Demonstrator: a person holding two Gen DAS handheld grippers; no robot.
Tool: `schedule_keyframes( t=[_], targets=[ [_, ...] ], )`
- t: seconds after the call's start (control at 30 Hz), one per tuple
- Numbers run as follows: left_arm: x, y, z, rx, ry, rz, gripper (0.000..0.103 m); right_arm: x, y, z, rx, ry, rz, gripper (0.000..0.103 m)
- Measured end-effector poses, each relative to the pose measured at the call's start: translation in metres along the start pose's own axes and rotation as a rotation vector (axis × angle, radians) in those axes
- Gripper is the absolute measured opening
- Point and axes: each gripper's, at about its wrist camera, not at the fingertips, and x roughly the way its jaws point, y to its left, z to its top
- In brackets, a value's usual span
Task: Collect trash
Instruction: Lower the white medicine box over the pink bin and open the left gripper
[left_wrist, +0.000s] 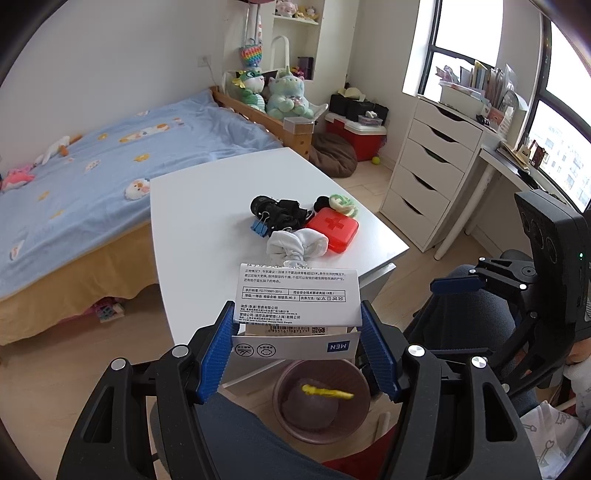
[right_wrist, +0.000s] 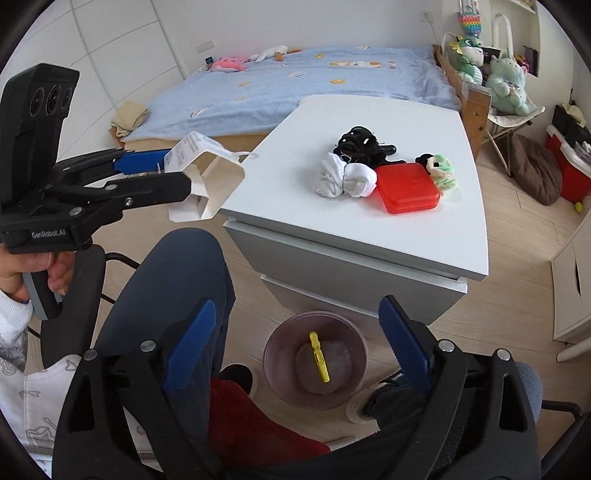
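My left gripper (left_wrist: 297, 325) is shut on a white cardboard sock package (left_wrist: 295, 295), a folded sleeve with printed text, gripped by its sides. The right wrist view shows that left gripper (right_wrist: 177, 170) holding the package (right_wrist: 218, 177) in the air beside the table's near corner. A pinkish round bin (right_wrist: 280, 339) stands on the floor, with a yellow clip (right_wrist: 319, 356) lying in it. Above it, my right gripper (right_wrist: 297, 306) is open and empty. The left wrist view shows the bin (left_wrist: 284, 387) and clip (left_wrist: 327, 392) under the package.
The white table (right_wrist: 369, 118) carries rolled white socks (right_wrist: 345, 179), a red pill box (right_wrist: 406, 188), black straps (right_wrist: 360, 146) and a green-white scrunchie (right_wrist: 441, 170). A person's dark-trousered leg (right_wrist: 177, 280) is beside the bin. A bed (left_wrist: 92, 173) and white drawers (left_wrist: 428, 162) stand around.
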Motion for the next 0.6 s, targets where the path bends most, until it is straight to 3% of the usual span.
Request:
schedule_keyframes(
  t=[0.1, 0.6],
  targets=[
    [0.000, -0.001, -0.004, -0.002, 0.004, -0.008, 0.064, -0.002, -0.006, 0.003, 0.023, -0.012, -0.028, 0.096],
    [0.005, -0.021, -0.021, 0.031, 0.031, -0.065, 0.064, -0.037, -0.014, 0.012, 0.100, -0.059, -0.141, 0.098]
  ],
)
